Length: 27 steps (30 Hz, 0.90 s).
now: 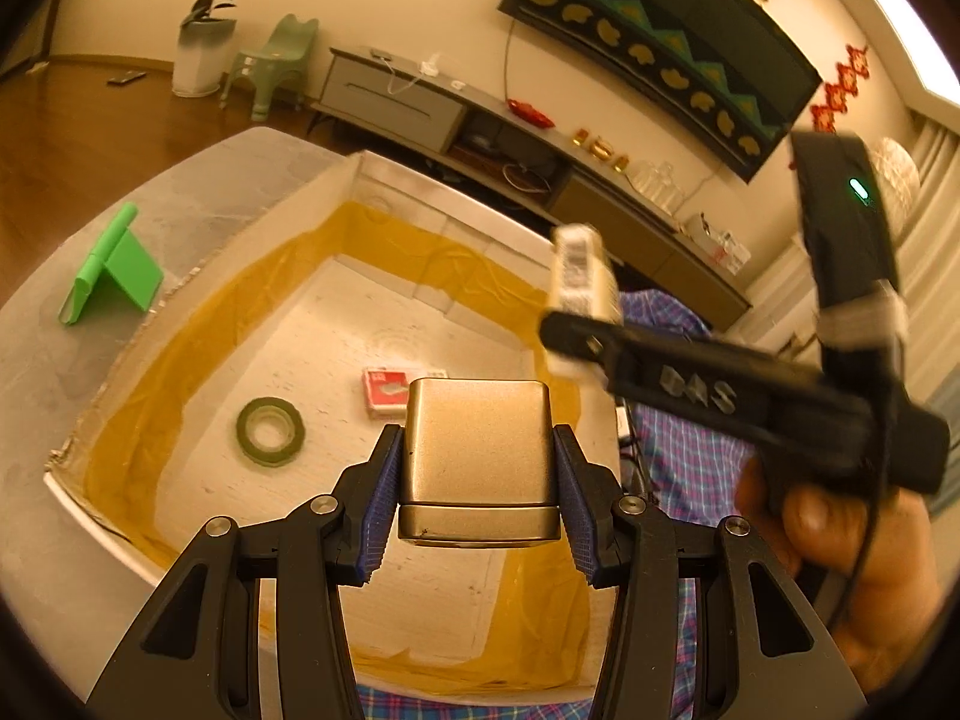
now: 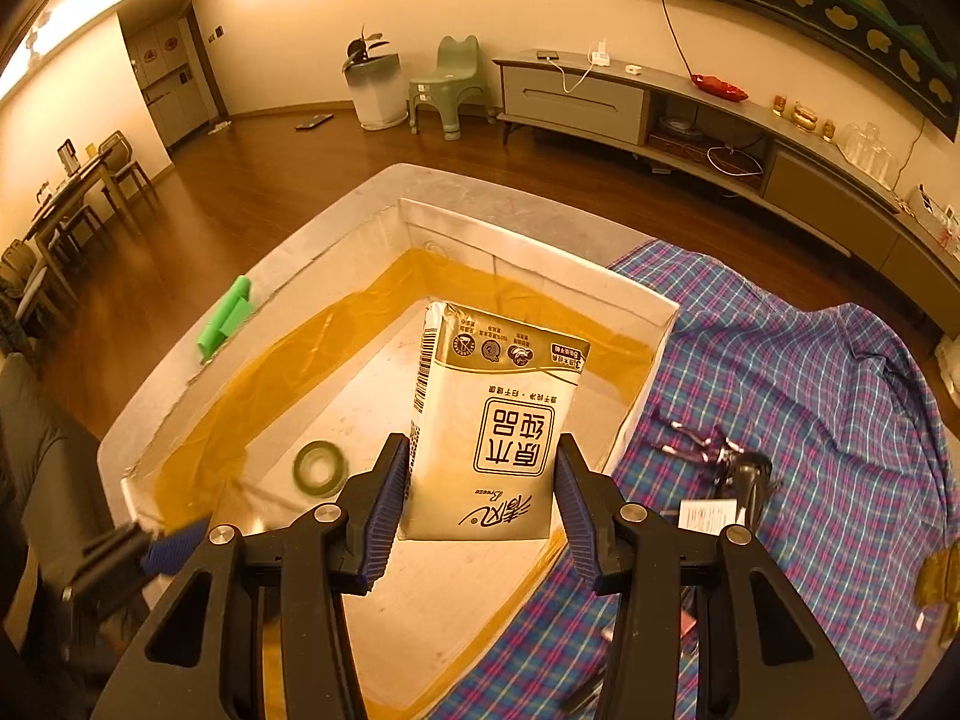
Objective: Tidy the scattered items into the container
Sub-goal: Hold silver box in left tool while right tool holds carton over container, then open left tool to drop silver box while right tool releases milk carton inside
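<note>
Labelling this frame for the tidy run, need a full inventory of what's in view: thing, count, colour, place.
container: 1, white box with yellow lining, on the table
tape roll: 1, green, on the container floor
card box: 1, red, on the container floor, behind the tin
metal tin: 1, gold, between the left claw's pads above the container
tissue pack: 1, cream and gold, between the right claw's pads above the container
stand: 1, green, on the table beside the container
plaid cloth: 1, blue and pink, right of the container
dark tool: 1, on the cloth, kind unclear
left claw: 1, black with blue pads, shut on the tin
right claw: 1, black with blue pads, shut on the pack
</note>
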Each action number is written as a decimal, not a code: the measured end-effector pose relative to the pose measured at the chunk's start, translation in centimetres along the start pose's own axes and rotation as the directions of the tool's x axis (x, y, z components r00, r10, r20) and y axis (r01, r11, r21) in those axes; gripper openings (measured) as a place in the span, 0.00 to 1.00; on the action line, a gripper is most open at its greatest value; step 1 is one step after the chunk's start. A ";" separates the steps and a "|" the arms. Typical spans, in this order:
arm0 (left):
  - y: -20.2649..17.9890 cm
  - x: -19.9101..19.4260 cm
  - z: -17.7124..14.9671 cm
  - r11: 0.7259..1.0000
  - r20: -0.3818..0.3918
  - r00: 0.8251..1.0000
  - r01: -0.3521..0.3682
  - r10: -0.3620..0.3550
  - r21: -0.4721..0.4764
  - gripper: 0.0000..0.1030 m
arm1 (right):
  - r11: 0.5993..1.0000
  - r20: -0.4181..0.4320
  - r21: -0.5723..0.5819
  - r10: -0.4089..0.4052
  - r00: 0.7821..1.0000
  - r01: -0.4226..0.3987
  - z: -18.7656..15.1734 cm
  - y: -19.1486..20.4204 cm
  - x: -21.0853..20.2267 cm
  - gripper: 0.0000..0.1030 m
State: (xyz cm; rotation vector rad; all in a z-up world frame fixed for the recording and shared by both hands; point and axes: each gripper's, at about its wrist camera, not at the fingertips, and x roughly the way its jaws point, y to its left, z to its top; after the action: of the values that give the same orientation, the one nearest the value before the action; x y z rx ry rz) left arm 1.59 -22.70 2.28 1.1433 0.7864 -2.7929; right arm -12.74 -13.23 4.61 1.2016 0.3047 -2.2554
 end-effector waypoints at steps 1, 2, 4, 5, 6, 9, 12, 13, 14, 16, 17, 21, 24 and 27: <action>-0.2 0.2 -0.1 1.000 -0.007 1.000 0.000 0.000 0.007 0.48 | 1.000 -0.006 -0.007 -0.007 1.000 0.007 0.3 -0.1 0.4 0.48; -0.4 0.4 -0.2 1.000 -0.012 1.000 -0.001 0.001 0.013 0.48 | 1.000 -0.010 -0.012 -0.012 1.000 0.012 0.5 -0.2 0.7 0.48; -0.7 0.7 -0.3 1.000 -0.023 1.000 -0.003 0.003 0.024 0.48 | 0.999 -0.023 -0.029 -0.025 0.999 0.024 0.9 -0.2 1.6 0.48; -0.7 0.9 -0.4 1.000 -0.028 1.000 -0.005 0.006 0.029 0.48 | 0.999 -0.029 -0.038 -0.030 0.999 0.029 1.1 -0.2 1.9 0.48; -0.9 1.0 -0.5 0.999 -0.035 0.999 -0.007 0.008 0.036 0.48 | 0.998 -0.037 -0.050 -0.036 0.999 0.035 1.3 -0.2 2.3 0.48; -1.1 1.6 -0.8 0.999 -0.052 0.998 -0.018 0.021 0.049 0.48 | 0.995 -0.056 -0.087 -0.056 0.997 0.051 1.8 -0.2 3.4 0.48; -1.0 2.0 -0.9 0.999 -0.070 0.997 -0.018 0.021 0.039 0.48 | 0.991 -0.070 -0.121 -0.074 0.995 0.065 2.2 -0.2 4.3 0.48; -0.8 2.1 -0.9 1.000 -0.075 0.997 -0.014 0.016 0.028 0.48 | 0.989 -0.074 -0.132 -0.079 0.994 0.069 2.3 -0.1 4.5 0.48; -0.6 2.2 -0.8 1.000 -0.081 0.997 -0.006 0.007 0.013 0.48 | 0.987 -0.082 -0.146 -0.083 0.993 0.070 2.4 -0.1 4.9 0.48; -0.1 2.4 -0.8 1.000 -0.096 0.995 0.015 -0.016 -0.016 0.48 | 0.982 -0.091 -0.172 -0.095 0.991 0.079 2.6 0.0 5.4 0.48; 0.1 2.5 -0.8 1.000 -0.101 0.995 0.019 -0.021 -0.024 0.48 | 0.979 -0.095 -0.185 -0.101 0.990 0.082 2.7 0.1 5.7 0.48; 0.1 3.1 -0.9 1.000 -0.120 0.993 -0.003 0.001 -0.019 0.48 | 0.966 -0.120 -0.242 -0.123 0.985 0.092 2.7 0.5 7.0 0.48; 0.1 3.4 -1.0 1.000 -0.132 0.991 -0.022 0.020 -0.017 0.49 | 0.959 -0.131 -0.264 -0.146 0.981 0.107 2.8 0.5 7.7 0.48; 0.2 3.6 -0.9 1.000 -0.135 0.991 -0.026 0.023 -0.017 0.49 | 0.956 -0.140 -0.272 -0.157 0.978 0.115 2.9 0.4 8.3 0.48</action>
State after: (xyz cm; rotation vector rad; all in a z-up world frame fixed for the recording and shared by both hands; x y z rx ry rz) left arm -0.44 -21.86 -0.77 1.3413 0.8008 -2.7049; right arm -18.18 -17.92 -0.45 1.2527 0.7460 -2.1510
